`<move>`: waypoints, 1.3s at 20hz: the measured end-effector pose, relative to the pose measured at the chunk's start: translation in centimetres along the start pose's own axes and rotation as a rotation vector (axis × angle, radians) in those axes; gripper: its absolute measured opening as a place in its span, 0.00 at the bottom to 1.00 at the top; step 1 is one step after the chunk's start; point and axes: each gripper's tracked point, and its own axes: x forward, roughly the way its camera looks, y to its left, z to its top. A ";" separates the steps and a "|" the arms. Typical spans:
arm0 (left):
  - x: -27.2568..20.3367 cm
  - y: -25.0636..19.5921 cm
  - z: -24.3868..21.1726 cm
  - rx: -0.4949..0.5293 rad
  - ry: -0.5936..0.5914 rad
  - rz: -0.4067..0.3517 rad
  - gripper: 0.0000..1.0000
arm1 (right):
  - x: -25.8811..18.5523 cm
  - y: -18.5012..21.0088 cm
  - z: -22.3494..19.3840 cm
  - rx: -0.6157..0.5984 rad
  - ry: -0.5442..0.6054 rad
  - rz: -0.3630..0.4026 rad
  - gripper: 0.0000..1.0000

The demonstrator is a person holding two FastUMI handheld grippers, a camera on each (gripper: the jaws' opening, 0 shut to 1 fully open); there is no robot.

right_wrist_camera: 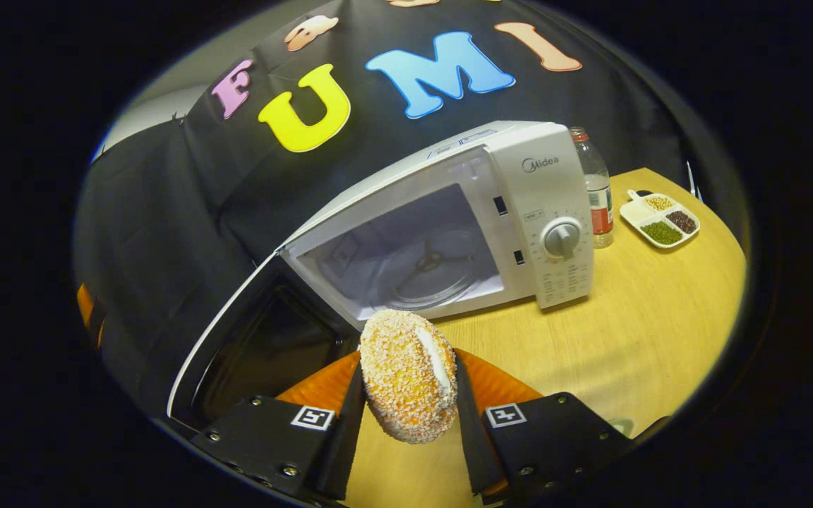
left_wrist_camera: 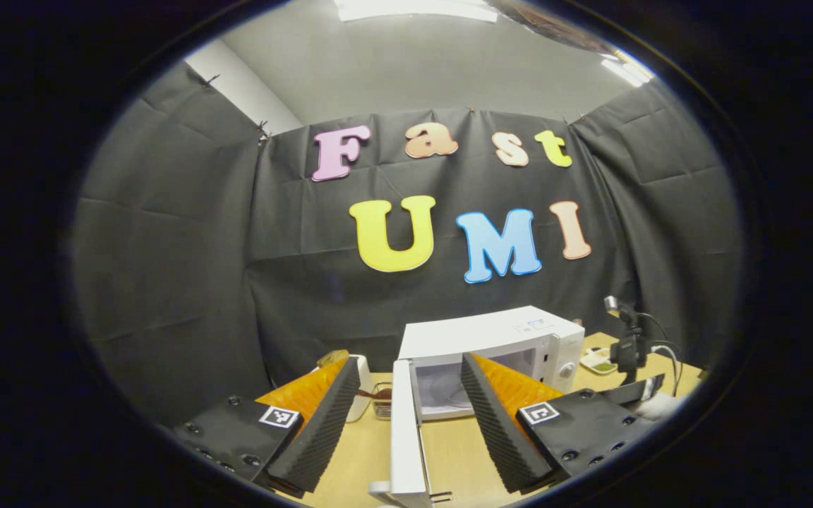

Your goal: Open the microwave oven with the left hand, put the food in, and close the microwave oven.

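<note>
Between the right tongs [right_wrist_camera: 406, 423], a gripped bun [right_wrist_camera: 406, 374] may clip the oven [right_wrist_camera: 547, 204] door [left_wrist_camera: 406, 430], seemingly straddled by the open left tongs [left_wrist_camera: 410, 416]

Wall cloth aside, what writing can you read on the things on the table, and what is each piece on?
"Midea": on the microwave, at the top of its control panel, above the dial.
Print around and below the dial: too small to read.
Stickers on the microwave's top: too small to read.
Label on the bottle: blurred, unreadable.
</note>
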 end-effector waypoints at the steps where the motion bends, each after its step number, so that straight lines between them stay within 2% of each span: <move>1: 0.0 0.1 -0.4 -0.008 0.005 -0.009 1.00 | 1.3 0.3 0.3 0.020 -0.009 -0.008 0.63; 3: 0.3 0.1 -0.8 -0.009 0.013 -0.022 0.97 | 3.8 0.6 0.8 0.064 -0.030 -0.034 0.63; 7: 0.9 0.7 -2.0 -0.012 0.020 -0.037 0.99 | 9.2 0.4 2.5 0.168 -0.090 -0.100 0.63; 8: 1.1 0.8 -2.3 -0.020 0.023 -0.044 0.95 | 10.4 0.5 3.0 0.182 -0.107 -0.112 0.63; 9: 1.2 1.2 -2.9 -0.021 0.028 -0.041 0.97 | 11.6 0.2 3.4 0.193 -0.122 -0.135 0.63; 10: 1.3 1.5 -3.2 -0.019 0.035 -0.038 1.00 | 12.7 -0.1 3.5 0.198 -0.134 -0.146 0.63; 11: 1.4 1.7 -3.5 -0.024 0.038 -0.037 0.98 | 13.8 -0.3 3.7 0.193 -0.146 -0.166 0.63; 12: 1.5 1.8 -3.6 -0.030 0.041 -0.038 1.00 | 14.7 -0.6 3.8 0.187 -0.155 -0.188 0.66; 13: 1.7 1.9 -3.8 -0.035 0.045 -0.038 0.98 | 15.6 -0.8 4.1 0.183 -0.171 -0.200 0.63; 17: 2.1 2.5 -4.5 -0.032 0.057 -0.030 1.00 | 19.2 -1.8 4.2 0.161 -0.169 -0.256 0.63; 21: 2.4 3.3 -5.5 -0.036 0.074 -0.010 0.98 | 20.2 -2.7 5.1 0.147 -0.217 -0.307 0.63; 22: 2.4 3.4 -5.7 -0.037 0.080 -0.005 1.00 | 20.4 -2.8 5.0 0.147 -0.218 -0.317 0.63; 24: 2.5 3.6 -5.7 -0.036 0.079 -0.001 0.97 | 20.5 -2.6 5.0 0.149 -0.218 -0.306 0.71; 25: 2.6 3.6 -5.9 -0.033 0.080 -0.002 1.00 | 20.2 -2.5 5.0 0.151 -0.215 -0.299 0.79; 26: 2.7 3.5 -5.8 -0.027 0.080 0.000 1.00 | 20.0 -2.1 5.2 0.148 -0.212 -0.289 0.82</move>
